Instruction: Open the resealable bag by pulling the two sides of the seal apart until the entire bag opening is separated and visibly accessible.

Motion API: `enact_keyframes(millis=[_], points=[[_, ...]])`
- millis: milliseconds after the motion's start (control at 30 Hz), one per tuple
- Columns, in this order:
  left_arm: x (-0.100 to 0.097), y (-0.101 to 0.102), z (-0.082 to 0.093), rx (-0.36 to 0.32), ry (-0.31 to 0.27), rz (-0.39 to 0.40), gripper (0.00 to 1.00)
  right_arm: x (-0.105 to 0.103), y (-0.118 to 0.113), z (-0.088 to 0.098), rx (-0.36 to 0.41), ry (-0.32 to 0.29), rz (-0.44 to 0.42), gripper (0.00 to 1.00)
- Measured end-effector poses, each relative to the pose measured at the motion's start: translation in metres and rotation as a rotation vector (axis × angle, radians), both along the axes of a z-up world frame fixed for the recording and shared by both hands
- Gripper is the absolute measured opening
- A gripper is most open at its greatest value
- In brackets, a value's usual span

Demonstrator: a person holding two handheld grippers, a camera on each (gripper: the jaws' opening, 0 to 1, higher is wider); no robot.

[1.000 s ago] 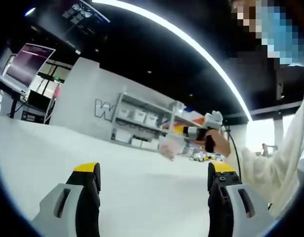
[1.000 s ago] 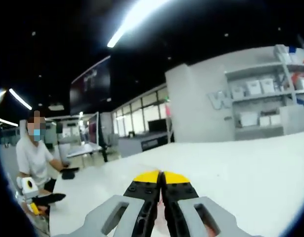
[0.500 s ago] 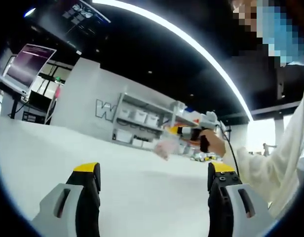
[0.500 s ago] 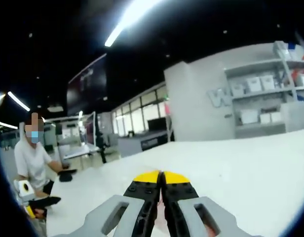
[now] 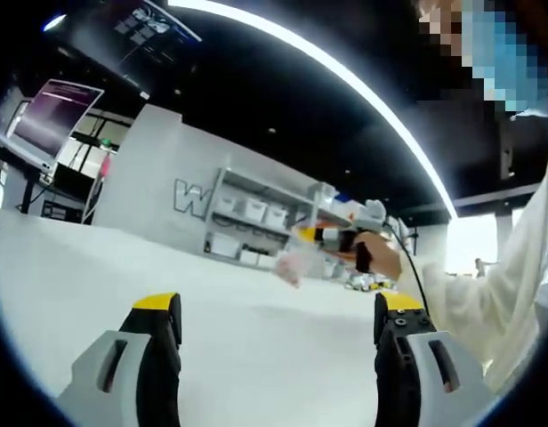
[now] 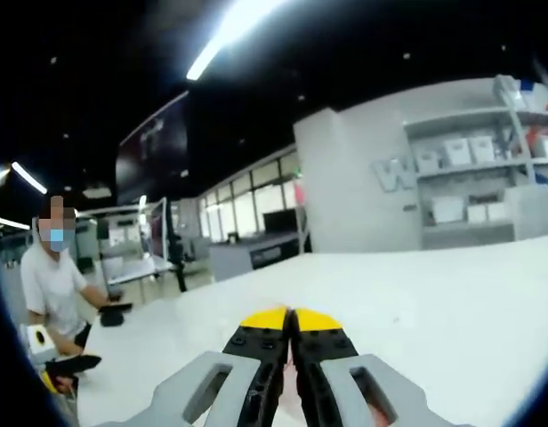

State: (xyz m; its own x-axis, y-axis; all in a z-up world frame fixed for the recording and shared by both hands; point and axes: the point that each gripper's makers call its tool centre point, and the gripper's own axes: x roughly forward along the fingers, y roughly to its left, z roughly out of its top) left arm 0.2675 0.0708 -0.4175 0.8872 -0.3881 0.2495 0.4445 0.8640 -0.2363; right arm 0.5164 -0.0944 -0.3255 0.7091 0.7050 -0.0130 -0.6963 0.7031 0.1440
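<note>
Left gripper: I see its jaws spread wide, nothing between them, above the white table.
Right gripper: my jaws are pressed together on a thin strip of the resealable bag (pinkish plastic shows just below the yellow tips).
Bag position: in the left gripper view it hangs clear and crumpled off the right gripper, raised above the table, before the shelves.
Hand: wrapped round that gripper's handle.
Bystander: a seated person at far left.

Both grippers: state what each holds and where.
Right gripper pinches the clear resealable bag at its top edge; left gripper is open, empty.
</note>
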Motion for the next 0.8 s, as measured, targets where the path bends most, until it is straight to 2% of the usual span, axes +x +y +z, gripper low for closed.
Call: enact_keyframes(millis=[800], points=[[-0.002, 0.011, -0.001, -0.002, 0.002, 0.021, 0.89, 0.031, 0.012, -0.011, -0.083, -0.012, -0.038, 0.0]])
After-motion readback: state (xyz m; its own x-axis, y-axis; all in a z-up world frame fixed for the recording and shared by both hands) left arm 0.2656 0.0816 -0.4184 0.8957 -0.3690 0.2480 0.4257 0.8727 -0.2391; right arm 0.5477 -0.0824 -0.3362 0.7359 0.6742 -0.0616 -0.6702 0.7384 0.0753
